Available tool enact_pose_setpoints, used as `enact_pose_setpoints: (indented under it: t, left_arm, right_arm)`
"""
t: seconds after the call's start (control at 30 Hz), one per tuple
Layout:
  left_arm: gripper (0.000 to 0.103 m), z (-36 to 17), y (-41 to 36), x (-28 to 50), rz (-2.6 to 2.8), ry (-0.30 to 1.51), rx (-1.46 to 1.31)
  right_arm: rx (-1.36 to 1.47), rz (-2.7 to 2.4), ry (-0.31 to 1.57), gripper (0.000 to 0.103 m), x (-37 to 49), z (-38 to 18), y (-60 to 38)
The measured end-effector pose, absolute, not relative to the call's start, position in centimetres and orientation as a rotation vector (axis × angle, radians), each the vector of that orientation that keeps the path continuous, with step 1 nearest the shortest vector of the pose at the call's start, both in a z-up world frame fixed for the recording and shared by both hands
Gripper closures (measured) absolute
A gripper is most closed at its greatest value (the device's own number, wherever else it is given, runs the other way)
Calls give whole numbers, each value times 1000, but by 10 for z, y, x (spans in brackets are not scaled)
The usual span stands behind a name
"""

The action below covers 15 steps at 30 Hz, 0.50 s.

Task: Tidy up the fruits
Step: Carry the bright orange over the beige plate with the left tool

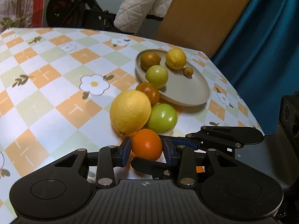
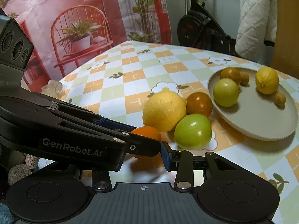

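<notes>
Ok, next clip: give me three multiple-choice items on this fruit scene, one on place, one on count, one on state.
1. Where is the big lemon? A on the plate; B on the tablecloth beside the plate; C in a bowl.
2. How many green fruits show? A one; B two; C four.
3. The bright orange is: A between the fingers of the left gripper; B on the plate; C cut in half.

1 B: it lies off the rim, against a green fruit.
2 B: one beside the plate, another on it.
3 A: blue-padded fingers flank it.
</notes>
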<state>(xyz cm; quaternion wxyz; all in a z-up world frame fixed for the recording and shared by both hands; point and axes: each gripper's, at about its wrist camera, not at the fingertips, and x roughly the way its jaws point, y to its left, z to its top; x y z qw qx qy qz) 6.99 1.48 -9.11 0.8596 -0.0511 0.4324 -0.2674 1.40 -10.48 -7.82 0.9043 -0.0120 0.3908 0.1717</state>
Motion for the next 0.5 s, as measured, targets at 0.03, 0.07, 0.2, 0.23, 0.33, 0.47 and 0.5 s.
enact_pose_setpoints:
  t: [0.03, 0.07, 0.2, 0.23, 0.33, 0.47, 0.5]
  left_arm:
    - [64, -89, 13, 70, -563, 902, -100]
    - [64, -86, 12, 70, -566, 896, -92]
    - [64, -73, 2, 73, -582, 867, -55]
    - [64, -71, 0, 74, -587, 860, -48]
    - [64, -63, -10, 79, -610, 838, -26]
    - [64, -59, -25, 87, -642, 828, -2]
    - [64, -58, -30, 90, -650, 826, 6]
  right_arm:
    - [-24, 353, 801, 66, 13, -76, -106]
    - [-23, 349, 792, 66, 13, -74, -107]
    - [-16, 333, 755, 66, 11, -65, -114]
    - [-14, 328, 745, 66, 12, -62, -116]
    - [-7, 306, 717, 66, 14, -54, -125]
    - [7, 272, 695, 66, 18, -48, -141]
    - [10, 264, 690, 66, 20, -47, -146]
